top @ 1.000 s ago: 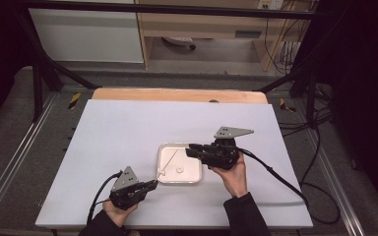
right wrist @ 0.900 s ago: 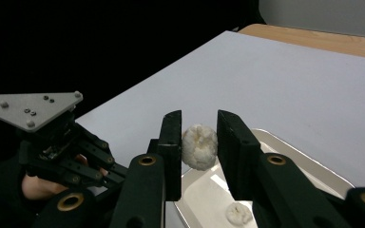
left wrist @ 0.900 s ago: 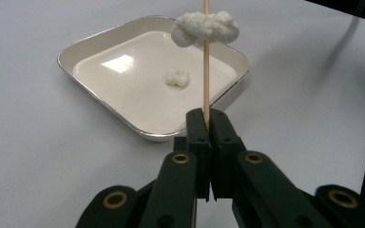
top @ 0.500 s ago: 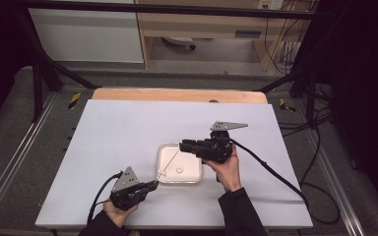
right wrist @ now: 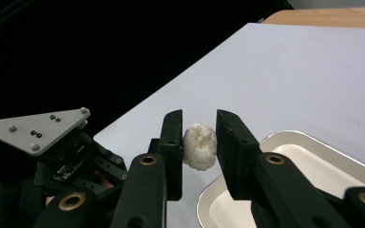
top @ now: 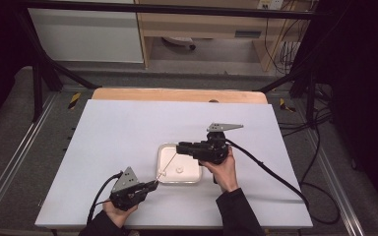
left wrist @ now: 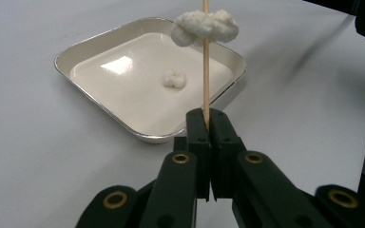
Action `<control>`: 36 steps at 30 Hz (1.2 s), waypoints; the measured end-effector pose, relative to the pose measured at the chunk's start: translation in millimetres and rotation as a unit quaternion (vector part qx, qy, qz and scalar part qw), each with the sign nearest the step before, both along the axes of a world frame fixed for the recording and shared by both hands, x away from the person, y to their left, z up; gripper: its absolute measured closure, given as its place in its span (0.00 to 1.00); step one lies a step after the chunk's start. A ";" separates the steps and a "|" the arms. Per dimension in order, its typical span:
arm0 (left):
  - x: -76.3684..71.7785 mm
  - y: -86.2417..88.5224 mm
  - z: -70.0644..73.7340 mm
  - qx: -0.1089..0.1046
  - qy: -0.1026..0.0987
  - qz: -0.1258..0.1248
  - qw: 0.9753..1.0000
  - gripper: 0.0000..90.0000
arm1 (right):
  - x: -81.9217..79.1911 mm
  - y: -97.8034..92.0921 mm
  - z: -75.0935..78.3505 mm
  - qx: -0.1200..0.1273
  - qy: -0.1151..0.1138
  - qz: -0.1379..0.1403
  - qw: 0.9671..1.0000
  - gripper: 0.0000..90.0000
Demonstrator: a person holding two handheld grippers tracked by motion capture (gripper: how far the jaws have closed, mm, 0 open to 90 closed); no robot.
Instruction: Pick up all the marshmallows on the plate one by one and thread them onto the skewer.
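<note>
Evidently for threading, the left claw (left wrist: pixel 208 124) clamps a thin wooden skewer (left wrist: pixel 205 71) upright at frame centre, while the right claw (right wrist: pixel 198 142), partly open, brackets its white puffy piece (right wrist: pixel 199 146) beside the square white tray (left wrist: pixel 100 42).

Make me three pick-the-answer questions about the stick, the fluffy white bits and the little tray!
1. Where does the loose white piece lie?
A. in the tray
B. on the floor
C. on the wooden board

2. What colour are the fluffy pieces?
A. red
B. white
C. green

3. What does the left gripper do?
A. stands wide open
B. pinches the wooden stick
C. holds a cup

Answers: 1 A, it sits on the tray's floor. 2 B, the piece on the stick is white too. 3 B, its jaws are shut on the stick's lower end.
</note>
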State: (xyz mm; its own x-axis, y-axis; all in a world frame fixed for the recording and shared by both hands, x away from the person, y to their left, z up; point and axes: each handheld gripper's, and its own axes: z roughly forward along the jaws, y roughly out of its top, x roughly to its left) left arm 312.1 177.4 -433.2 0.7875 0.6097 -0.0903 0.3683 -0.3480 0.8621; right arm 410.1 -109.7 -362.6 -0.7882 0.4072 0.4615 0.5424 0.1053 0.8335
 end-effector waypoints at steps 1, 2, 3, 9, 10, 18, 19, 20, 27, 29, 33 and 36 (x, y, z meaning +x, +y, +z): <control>0.2 0.1 -0.1 0.000 0.000 -0.001 1.000 0.98 | 0.1 0.4 -0.7 0.000 0.002 0.001 1.000 0.81; 0.1 0.1 -0.1 0.001 -0.001 0.000 1.000 0.98 | 0.2 0.8 -1.3 0.000 0.003 0.002 1.000 0.82; 0.1 0.1 -0.1 0.001 -0.001 -0.001 1.000 0.98 | 0.2 1.3 -1.9 0.001 0.004 0.004 1.000 0.82; 0.0 -0.6 -1.0 0.005 0.001 -0.001 1.000 0.98 | -2.0 5.0 -5.9 0.007 0.012 0.009 1.000 0.83; 0.0 -0.7 -1.2 0.006 0.001 0.000 1.000 0.98 | -2.6 5.6 -6.6 0.007 0.013 0.010 1.000 0.83; -0.6 -2.2 -2.4 0.015 0.001 -0.001 1.000 0.98 | -7.0 10.2 -12.0 0.004 0.012 0.013 1.000 0.84; -0.6 -2.1 -2.5 0.015 0.002 -0.001 1.000 0.98 | -7.3 10.5 -12.4 0.005 0.012 0.014 1.000 0.84; -0.6 -2.1 -2.5 0.015 0.002 -0.001 1.000 0.98 | -7.5 11.0 -13.2 0.006 0.011 0.014 1.000 0.85; -0.6 -2.7 -3.1 0.019 0.004 -0.001 1.000 0.98 | -11.1 14.0 -16.3 0.011 0.009 0.015 1.000 0.86; -0.6 -2.8 -3.1 0.019 0.004 -0.001 1.000 0.98 | -12.3 14.7 -17.0 0.011 0.007 0.015 1.000 0.86; -0.8 -2.9 -3.3 0.020 0.005 -0.001 1.000 0.98 | -14.4 16.2 -18.6 0.012 0.004 0.014 1.000 0.86; -0.9 -3.0 -3.4 0.022 0.005 -0.001 1.000 0.98 | -15.9 17.3 -19.9 0.012 0.003 0.014 1.000 0.87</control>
